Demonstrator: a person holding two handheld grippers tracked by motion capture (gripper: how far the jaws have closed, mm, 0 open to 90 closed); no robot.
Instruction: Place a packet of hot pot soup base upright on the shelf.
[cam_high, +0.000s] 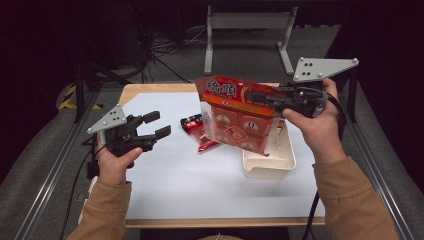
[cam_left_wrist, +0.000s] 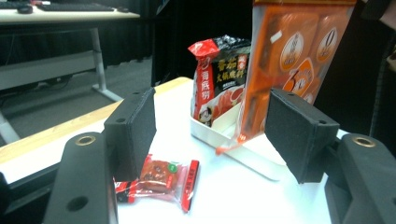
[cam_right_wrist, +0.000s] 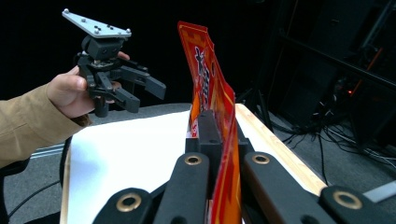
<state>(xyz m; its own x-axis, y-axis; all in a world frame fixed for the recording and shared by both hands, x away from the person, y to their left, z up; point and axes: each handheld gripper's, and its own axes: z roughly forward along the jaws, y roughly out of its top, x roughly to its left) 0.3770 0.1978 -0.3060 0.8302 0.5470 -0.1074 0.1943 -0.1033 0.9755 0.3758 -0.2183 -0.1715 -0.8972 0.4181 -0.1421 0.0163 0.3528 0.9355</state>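
A big orange multi-pack snack bag (cam_high: 235, 117) hangs upright above the white tray (cam_high: 270, 165), its lower corner reaching toward the tray. My right gripper (cam_high: 256, 97) is shut on the bag's top edge; in the right gripper view the bag (cam_right_wrist: 205, 79) stands edge-on between the closed jaws of the right gripper (cam_right_wrist: 219, 133). My left gripper (cam_high: 157, 124) is held open above the left of the table, holding nothing. Through the wide-apart jaws of the left gripper (cam_left_wrist: 210, 130) I see the orange bag (cam_left_wrist: 294, 56) and a red-and-black soup-base bag (cam_left_wrist: 219, 79) standing in the tray (cam_left_wrist: 252, 154).
Small red snack packets (cam_high: 197, 131) lie on the white sheet (cam_high: 200, 185) left of the tray; one packet (cam_left_wrist: 159, 179) is just below the left jaws. The left gripper (cam_right_wrist: 144, 95) is at the far left in the right gripper view. A metal stand (cam_high: 247, 30) is behind the table.
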